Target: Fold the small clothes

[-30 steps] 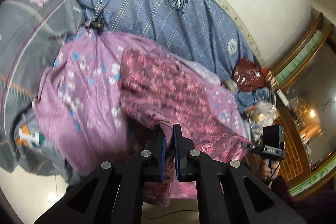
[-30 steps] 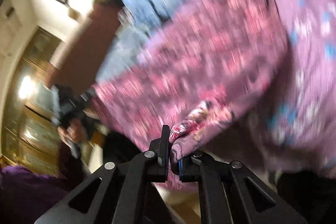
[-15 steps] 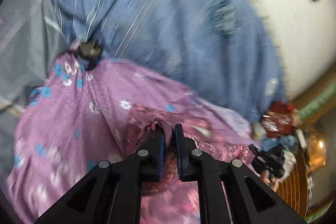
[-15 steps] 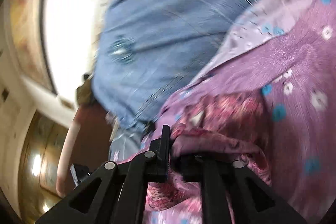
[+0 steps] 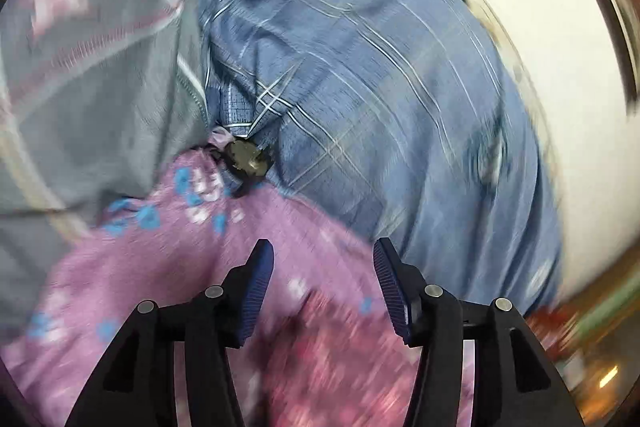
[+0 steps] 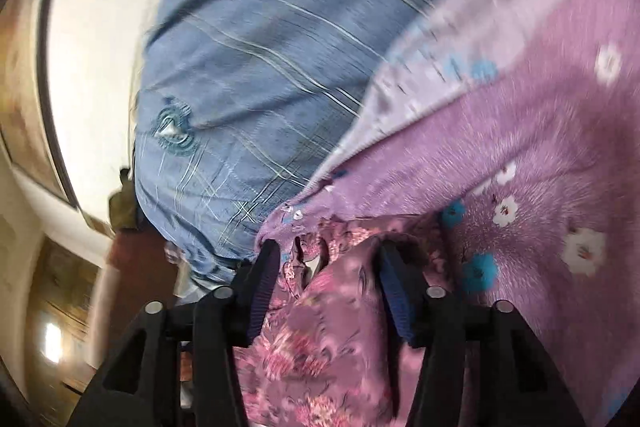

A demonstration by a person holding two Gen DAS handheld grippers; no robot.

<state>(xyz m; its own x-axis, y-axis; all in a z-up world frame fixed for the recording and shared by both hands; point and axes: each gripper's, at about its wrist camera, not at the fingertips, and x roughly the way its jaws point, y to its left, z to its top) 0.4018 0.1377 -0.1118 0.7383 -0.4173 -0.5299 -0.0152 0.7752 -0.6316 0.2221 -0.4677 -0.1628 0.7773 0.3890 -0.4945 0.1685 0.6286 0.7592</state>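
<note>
The small garment, pink with a dark floral print, lies on a purple flowered cloth spread over the bed. My right gripper is over the garment's far edge. Its jaws are opening, and the fabric bunches loosely between them without the pads pressing on it. In the left wrist view the same garment shows blurred at the bottom. My left gripper hangs just above the purple cloth. Its jaws are opening too, with nothing gripped between them.
A blue striped bedspread covers the bed beyond the purple cloth, and a grey blanket lies to its left. A small dark object sits where they meet. A white wall and brown furniture border the bed.
Both grippers carried the garment's edge forward across the purple cloth toward the blue bedspread. Both then went from shut on the fabric to open and let it go.
</note>
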